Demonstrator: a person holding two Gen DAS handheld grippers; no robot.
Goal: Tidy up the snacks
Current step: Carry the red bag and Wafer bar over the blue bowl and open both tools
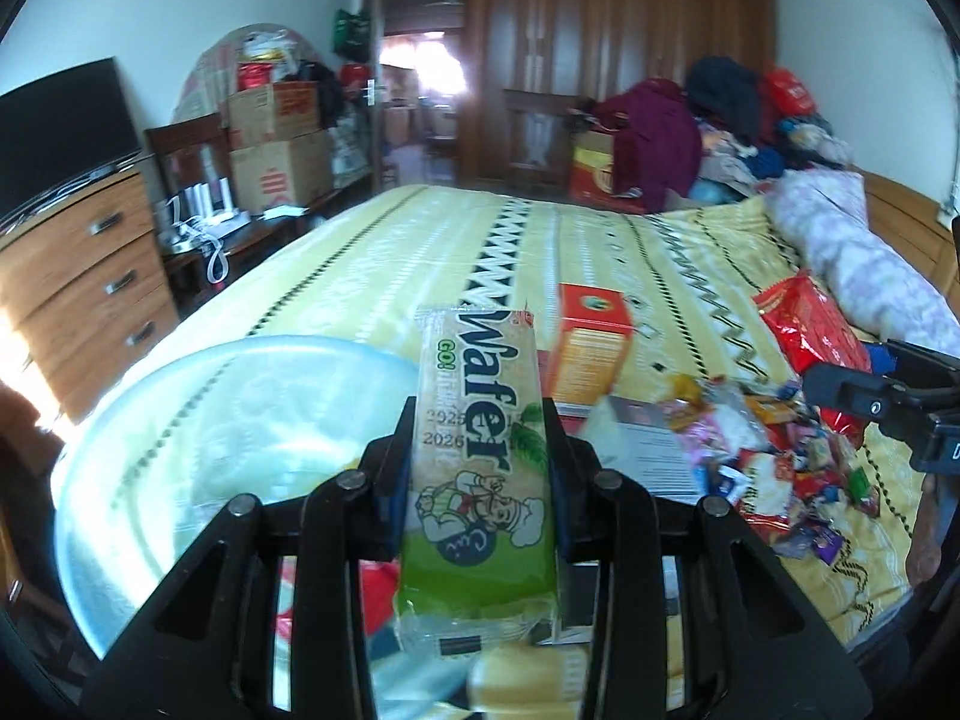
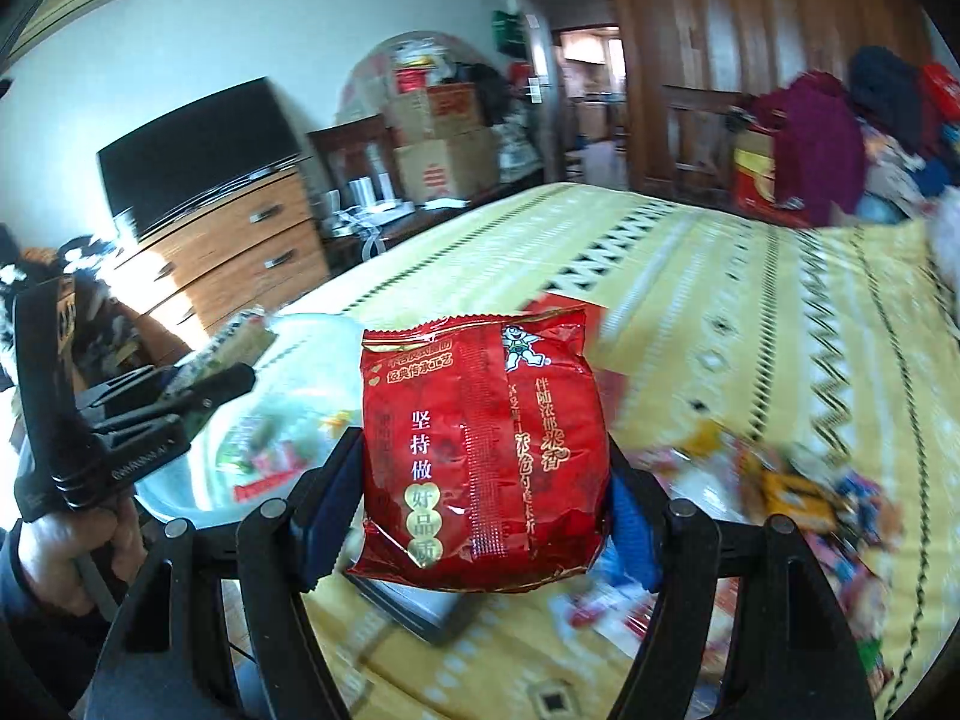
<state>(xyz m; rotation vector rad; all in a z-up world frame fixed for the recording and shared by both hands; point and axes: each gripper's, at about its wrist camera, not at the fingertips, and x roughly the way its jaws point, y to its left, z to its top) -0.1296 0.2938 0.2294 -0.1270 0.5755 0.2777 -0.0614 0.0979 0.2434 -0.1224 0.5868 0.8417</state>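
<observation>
My left gripper (image 1: 480, 420) is shut on a green and white wafer pack (image 1: 480, 456), held upright above the near edge of the bed, right of a clear plastic basin (image 1: 228, 438). My right gripper (image 2: 486, 456) is shut on a red snack bag (image 2: 480, 456), held above the bed. In the right wrist view the left gripper (image 2: 198, 384) with the wafer pack (image 2: 234, 336) is at the left, over the basin (image 2: 288, 420), which holds some snacks. The red bag (image 1: 810, 330) and the right gripper (image 1: 840, 384) show at the right of the left wrist view.
A heap of loose snacks (image 1: 780, 468) lies on the yellow bedspread (image 1: 420, 252), also blurred in the right wrist view (image 2: 798, 492). An orange box (image 1: 591, 348) and a dark book (image 1: 648, 444) lie near it. A wooden dresser (image 1: 78, 276) stands left; a pillow (image 1: 852, 252) lies right.
</observation>
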